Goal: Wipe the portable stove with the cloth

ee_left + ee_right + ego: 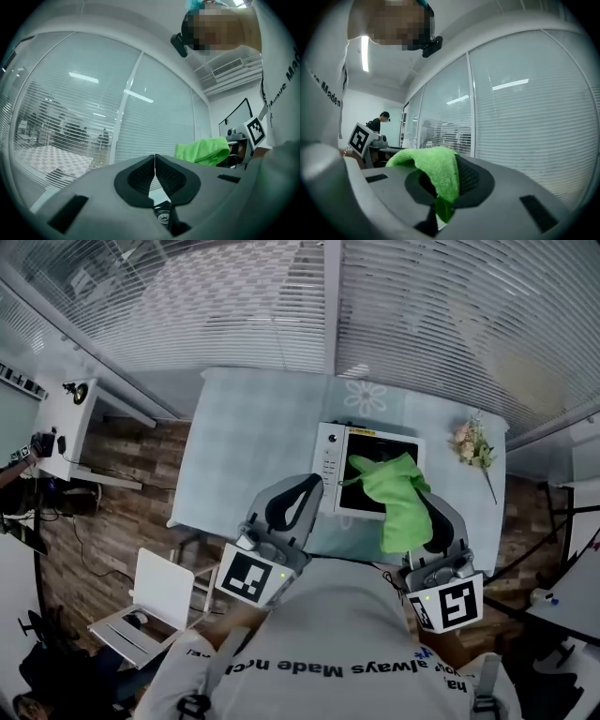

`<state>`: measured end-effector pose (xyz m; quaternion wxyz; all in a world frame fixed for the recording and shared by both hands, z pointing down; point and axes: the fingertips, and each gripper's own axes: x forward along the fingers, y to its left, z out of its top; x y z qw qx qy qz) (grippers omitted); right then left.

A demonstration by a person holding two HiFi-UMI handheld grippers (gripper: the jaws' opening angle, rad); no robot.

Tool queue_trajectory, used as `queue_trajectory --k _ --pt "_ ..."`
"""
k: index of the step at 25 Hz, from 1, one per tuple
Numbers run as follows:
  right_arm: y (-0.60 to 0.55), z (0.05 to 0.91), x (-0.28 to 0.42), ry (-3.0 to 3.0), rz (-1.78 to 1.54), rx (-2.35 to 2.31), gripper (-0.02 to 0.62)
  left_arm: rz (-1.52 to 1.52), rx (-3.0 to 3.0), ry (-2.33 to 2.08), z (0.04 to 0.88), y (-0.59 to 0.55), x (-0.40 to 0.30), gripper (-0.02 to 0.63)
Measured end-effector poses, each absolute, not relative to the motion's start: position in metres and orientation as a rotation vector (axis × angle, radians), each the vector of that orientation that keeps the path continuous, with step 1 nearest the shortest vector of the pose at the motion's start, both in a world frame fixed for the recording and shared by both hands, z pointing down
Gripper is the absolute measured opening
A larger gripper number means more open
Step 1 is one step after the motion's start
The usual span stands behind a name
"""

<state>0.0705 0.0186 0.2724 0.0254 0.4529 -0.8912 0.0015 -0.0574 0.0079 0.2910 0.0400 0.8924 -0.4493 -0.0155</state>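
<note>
Head view: right gripper (427, 507) pinches the cloth (398, 502) over the stove (367, 443), ready to wipe; left gripper (302, 491), fingers pressed together and empty, hovers beside the stove.

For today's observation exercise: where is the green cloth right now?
Clamped in the right claw, the green cloth shows right of centre in the head view, over the right part of the portable stove.

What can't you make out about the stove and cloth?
Head view: the near right part of the portable stove is hidden under the green cloth.
Head view: markings on the control panel are too small to read.
Right gripper view: cloth covers the tips of the right gripper.
Head view: whether the cloth touches the stove is unclear.
</note>
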Motion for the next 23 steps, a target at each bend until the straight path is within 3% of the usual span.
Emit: queue_trajectory --k 23 --pt "0.009 0.2676 0.0729 -2.754 -0.012 1.395 0.026 -0.057 2.734 -1.335 0.2845 0.0008 -0.0491 0.012"
